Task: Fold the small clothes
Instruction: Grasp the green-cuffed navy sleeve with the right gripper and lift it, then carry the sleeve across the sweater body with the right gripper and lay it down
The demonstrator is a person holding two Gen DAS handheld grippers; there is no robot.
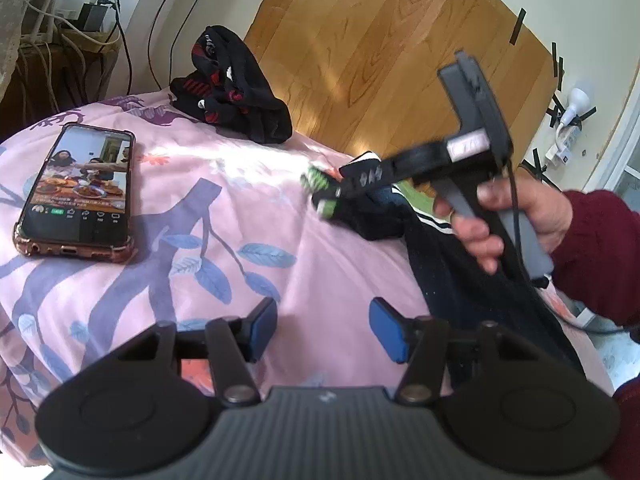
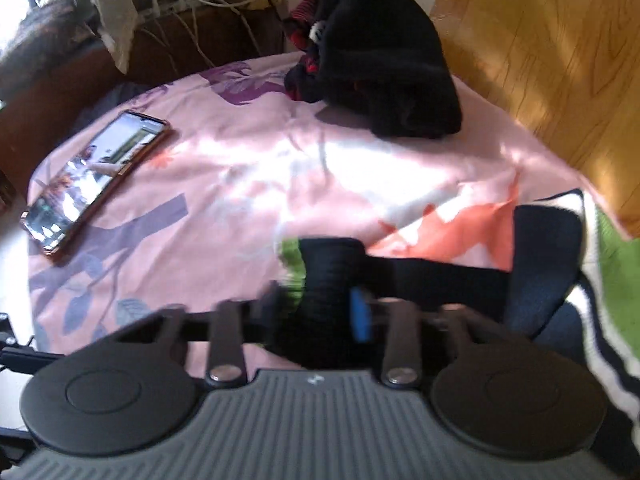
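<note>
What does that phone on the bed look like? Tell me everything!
The phone lies flat, face up, on the pink leafy bedcover, near its far left side. It sits in a see-through case with brownish-red edges and bumpy corners. Its screen is lit and shows a video of people at a table with plates of food, with small icons below. Only the bedcover touches it; the black clothes pile lies apart from it.

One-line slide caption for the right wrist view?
Right gripper clamps a black sock on the pink floral bedspread; phone and dark clothes pile beyond.
</note>
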